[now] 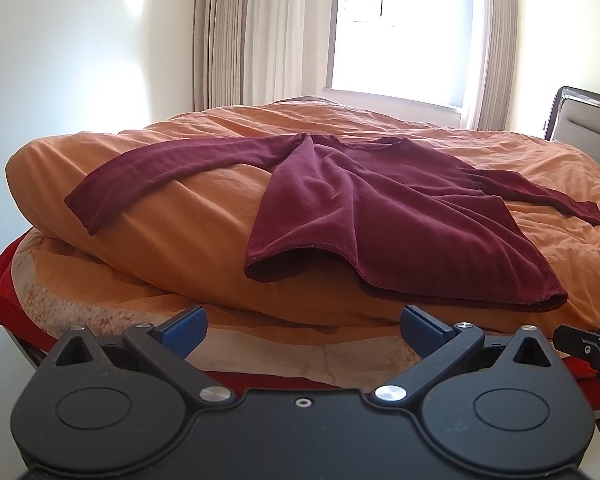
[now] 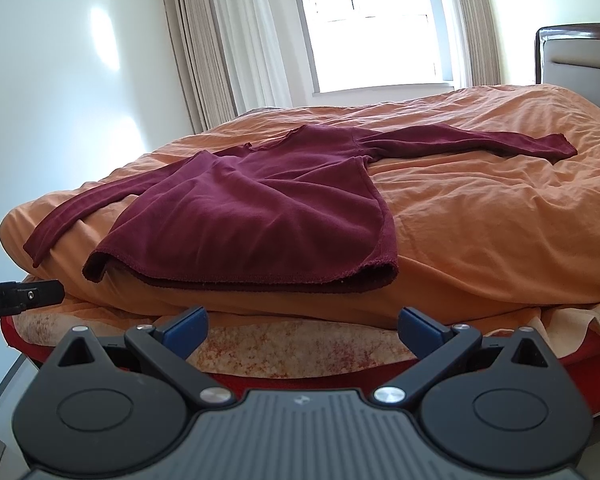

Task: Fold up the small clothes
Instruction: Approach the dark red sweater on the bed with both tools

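Two grippers, both with their blue-padded jaws spread wide and nothing between them. Left gripper [image 1: 302, 330] hangs just off the near edge of the bed [image 1: 500, 152], short of the covers and touching nothing. Right gripper [image 2: 302, 330] sits the same way, also just off that near edge, apart from the cloth. Each one shows up at the side of the other's view, so they're side by side, near each other.

No containers anywhere in sight, so nothing to report on that front.

Straight ahead of both sets of jaws is the sweater [image 1: 380, 216], dark red, long-sleeved, lying face-up-ish on the orange duvet [image 1: 160, 216] close to the bed's near edge. Its bottom hem faces the grippers and sits right at the rounded lip of the duvet, and the hem gapes open a bit on the left side so you can see into it. The body is spread mostly flat but with soft wrinkles running across it. The neckline points toward the far edge of the bed, toward the window [image 1: 400, 32]. One sleeve stretches out left toward the near left corner, its cuff draped over the duvet's bulge; the other sleeve runs out to the right across the covers, a bit crumpled at the cuff. Nothing folded yet.

Under the duvet there's a patterned cream sheet [image 2: 300, 344] and a red layer below it. Curtains [image 1: 236, 32] hang beside the window, and a padded headboard [image 2: 580, 52] stands at the bed's right end.
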### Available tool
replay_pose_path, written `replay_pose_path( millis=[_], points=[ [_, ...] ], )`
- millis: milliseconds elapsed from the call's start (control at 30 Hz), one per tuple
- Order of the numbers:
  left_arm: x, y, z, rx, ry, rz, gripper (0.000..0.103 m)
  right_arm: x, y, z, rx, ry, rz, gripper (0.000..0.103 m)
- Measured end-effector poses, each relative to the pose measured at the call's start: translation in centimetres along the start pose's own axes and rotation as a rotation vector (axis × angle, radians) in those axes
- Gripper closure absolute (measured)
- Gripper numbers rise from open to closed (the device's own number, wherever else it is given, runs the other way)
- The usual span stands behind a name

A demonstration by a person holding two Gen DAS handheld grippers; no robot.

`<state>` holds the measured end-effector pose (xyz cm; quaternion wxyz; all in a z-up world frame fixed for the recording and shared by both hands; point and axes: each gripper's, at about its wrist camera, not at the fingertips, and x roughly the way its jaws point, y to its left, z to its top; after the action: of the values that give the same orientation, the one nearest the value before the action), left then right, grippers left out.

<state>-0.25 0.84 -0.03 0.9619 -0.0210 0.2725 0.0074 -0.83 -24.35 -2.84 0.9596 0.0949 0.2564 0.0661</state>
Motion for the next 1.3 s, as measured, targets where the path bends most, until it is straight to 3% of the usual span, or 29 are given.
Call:
replay_pose_path(
  millis=[867,1300],
  points=[
    [2.2,-0.2,0.7,0.009,0.057,0.01,0.001,1.3,0.5,0.2,-0.033,0.061,-0.014,0.0],
    [4.8,-2.7,4.6,0.088,0.049,0.0,0.001,3.7,-1.1,2.9,-0.006,0.087,-0.001,0.0]
  ],
)
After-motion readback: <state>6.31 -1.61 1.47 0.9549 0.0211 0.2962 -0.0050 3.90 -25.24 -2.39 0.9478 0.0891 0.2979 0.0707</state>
